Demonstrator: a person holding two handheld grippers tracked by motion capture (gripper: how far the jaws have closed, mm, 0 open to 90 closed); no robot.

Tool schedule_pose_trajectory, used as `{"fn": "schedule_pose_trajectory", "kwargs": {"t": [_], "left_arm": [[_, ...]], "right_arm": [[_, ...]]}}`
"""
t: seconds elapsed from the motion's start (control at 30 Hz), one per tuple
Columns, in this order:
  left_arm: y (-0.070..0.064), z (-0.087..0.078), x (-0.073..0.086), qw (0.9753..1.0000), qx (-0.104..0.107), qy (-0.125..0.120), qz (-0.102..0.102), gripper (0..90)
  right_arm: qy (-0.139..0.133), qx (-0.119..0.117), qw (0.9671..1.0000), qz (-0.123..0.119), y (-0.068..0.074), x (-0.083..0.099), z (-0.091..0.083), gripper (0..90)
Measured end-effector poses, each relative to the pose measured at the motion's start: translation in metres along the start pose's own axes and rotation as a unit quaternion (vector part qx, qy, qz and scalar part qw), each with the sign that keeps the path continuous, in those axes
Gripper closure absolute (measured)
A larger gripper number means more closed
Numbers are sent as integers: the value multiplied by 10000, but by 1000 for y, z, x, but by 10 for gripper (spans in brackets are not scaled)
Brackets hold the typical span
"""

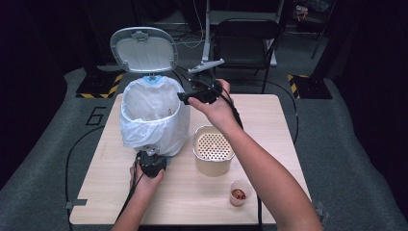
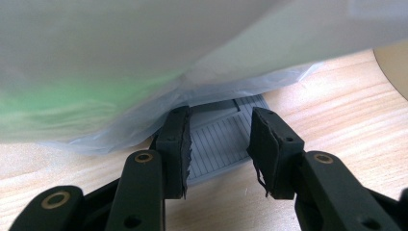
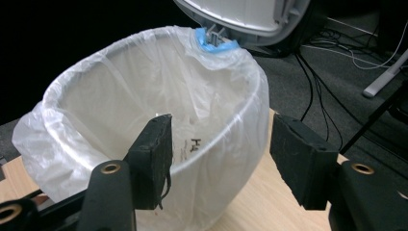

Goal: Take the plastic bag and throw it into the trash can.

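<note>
Pedal bin (image 1: 153, 115), lid raised: left tool (image 2: 219, 149) resting spread astride its foot pedal (image 2: 219, 139) — right tool (image 3: 219, 159) hovering spread, empty, beside the rim.

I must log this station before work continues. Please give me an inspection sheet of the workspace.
Surface: wooden table, flat, no spills seen.
Job's things: bin lined with a white bag, lid open; grey pedal at its base.
Clutter: perforated pot; small cup with something red inside.
Grippers: left hand-held gripper open, jaws either side of the pedal; right hand-held gripper open at the bin's rim.
Cables: black cables off the table's edge onto the floor.
Surroundings: folding chair, dark drapes.
</note>
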State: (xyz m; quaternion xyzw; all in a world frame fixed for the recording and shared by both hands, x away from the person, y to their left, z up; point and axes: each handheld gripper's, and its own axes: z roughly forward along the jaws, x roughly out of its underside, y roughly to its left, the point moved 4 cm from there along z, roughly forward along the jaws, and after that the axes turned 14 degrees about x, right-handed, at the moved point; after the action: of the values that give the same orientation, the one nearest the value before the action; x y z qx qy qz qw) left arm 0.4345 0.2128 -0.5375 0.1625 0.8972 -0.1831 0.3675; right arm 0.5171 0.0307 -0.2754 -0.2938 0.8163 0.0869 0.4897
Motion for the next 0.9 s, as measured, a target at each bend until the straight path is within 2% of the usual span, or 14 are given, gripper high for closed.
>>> {"fn": "schedule_pose_trajectory", "kwargs": {"t": [0.03,0.13,0.2,0.3,0.33,0.4,0.43,0.47,0.5,0.63,0.73,0.77,0.8,0.9], "left_arm": [[0,0,0,10000,-1,-29,0,590],[0,1,0,10000,-15,-45,2,590],[0,1,0,10000,-5,-59,1,590],[0,1,0,10000,-8,-81,-20,590],[0,0,0,10000,-16,-13,37,590],[-4,3,0,9996,84,-165,-223,590],[0,0,0,10000,-37,-26,24,590],[0,0,0,10000,-37,-26,24,590],[0,0,0,10000,-29,-8,53,590],[1,-1,0,9999,-31,52,98,590],[1,-1,0,10000,-28,37,82,590],[1,-1,0,10000,-23,24,61,590],[1,-1,0,10000,-23,24,61,590],[1,-1,0,9999,-26,59,92,590]], "right_arm": [[75,-11,9999,86,-2,3,-2,401],[88,19,9999,67,-7,9,-3,401],[58,58,10000,21,-16,17,-5,402],[92,83,9999,62,-20,24,-8,402],[108,100,9999,64,-22,27,-10,403],[98,116,9998,101,-25,34,-13,404],[114,147,9998,107,-28,40,-16,407],[114,147,9998,107,-28,40,-16,407],[131,191,9996,152,-33,49,-18,408],[201,241,9992,259,-41,64,-22,410],[181,263,9991,281,-48,75,-23,411],[191,243,9989,358,-49,79,-25,411],[191,243,9989,358,-49,79,-25,411],[189,278,9989,332,-52,95,-31,400]]}}
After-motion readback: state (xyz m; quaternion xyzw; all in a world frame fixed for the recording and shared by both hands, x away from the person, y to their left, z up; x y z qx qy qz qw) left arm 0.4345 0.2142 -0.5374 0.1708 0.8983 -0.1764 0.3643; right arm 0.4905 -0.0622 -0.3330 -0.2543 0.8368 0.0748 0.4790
